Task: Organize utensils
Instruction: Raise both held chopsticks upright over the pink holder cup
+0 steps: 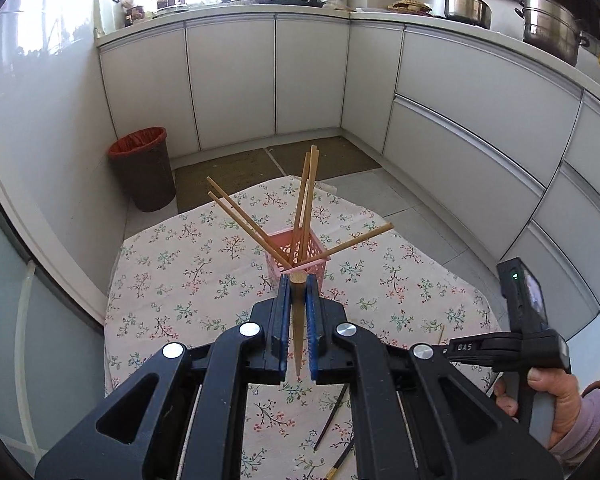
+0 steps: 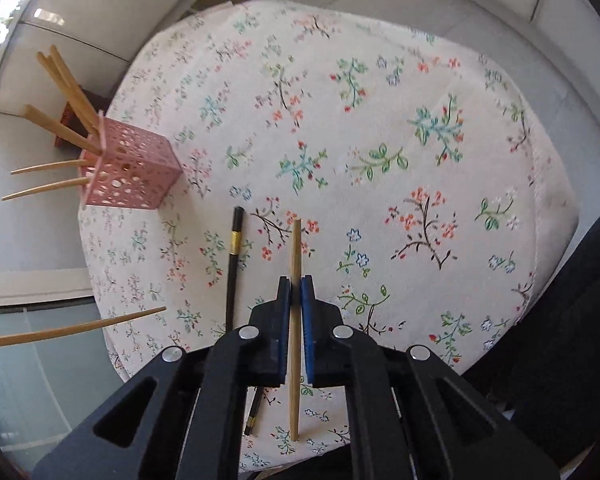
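Nearest, a wooden chopstick (image 1: pixel 298 320) is clamped lengthwise between the pads of the left gripper (image 1: pixel 298 285), its blunt end forward, apparently lined up for the pink perforated holder (image 1: pixel 314 270) just beyond. The right gripper (image 2: pixel 295 283) is clenched on a second wooden chopstick (image 2: pixel 296 248), seemingly just lifted off the floral tablecloth (image 2: pixel 420 184). A black chopstick (image 2: pixel 233 264) is left lying beside it. Farther off, several wooden chopsticks (image 1: pixel 306 196) are fanned against the holder's rim.
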`<move>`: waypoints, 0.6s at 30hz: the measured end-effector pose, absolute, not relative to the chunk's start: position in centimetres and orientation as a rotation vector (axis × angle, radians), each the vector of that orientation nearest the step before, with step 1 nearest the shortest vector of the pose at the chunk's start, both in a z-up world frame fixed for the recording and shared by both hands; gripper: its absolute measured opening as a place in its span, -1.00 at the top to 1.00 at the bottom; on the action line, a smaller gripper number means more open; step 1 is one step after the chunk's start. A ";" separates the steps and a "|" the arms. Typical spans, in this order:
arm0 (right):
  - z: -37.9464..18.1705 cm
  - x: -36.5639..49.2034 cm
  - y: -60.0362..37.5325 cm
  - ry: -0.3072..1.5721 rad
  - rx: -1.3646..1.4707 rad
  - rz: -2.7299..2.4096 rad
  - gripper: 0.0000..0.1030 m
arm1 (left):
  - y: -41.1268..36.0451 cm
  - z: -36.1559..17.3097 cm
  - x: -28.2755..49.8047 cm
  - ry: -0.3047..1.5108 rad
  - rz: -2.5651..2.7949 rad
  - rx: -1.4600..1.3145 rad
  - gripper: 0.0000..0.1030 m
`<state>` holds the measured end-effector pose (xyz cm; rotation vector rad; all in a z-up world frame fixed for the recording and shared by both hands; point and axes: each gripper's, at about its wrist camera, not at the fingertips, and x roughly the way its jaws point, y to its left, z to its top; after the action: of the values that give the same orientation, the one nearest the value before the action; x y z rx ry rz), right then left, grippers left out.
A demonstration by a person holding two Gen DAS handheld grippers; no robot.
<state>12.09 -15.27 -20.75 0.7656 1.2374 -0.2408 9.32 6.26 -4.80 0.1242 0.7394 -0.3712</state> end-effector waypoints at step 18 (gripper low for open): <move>-1.3 8.0 -16.1 0.736 0.497 -0.021 0.88 | 5.4 -2.0 8.5 0.677 -0.315 0.010 0.87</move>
<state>7.96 -16.08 -1.32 0.4974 0.7355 -0.0215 8.49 5.45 -1.95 0.0104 0.6773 -0.3154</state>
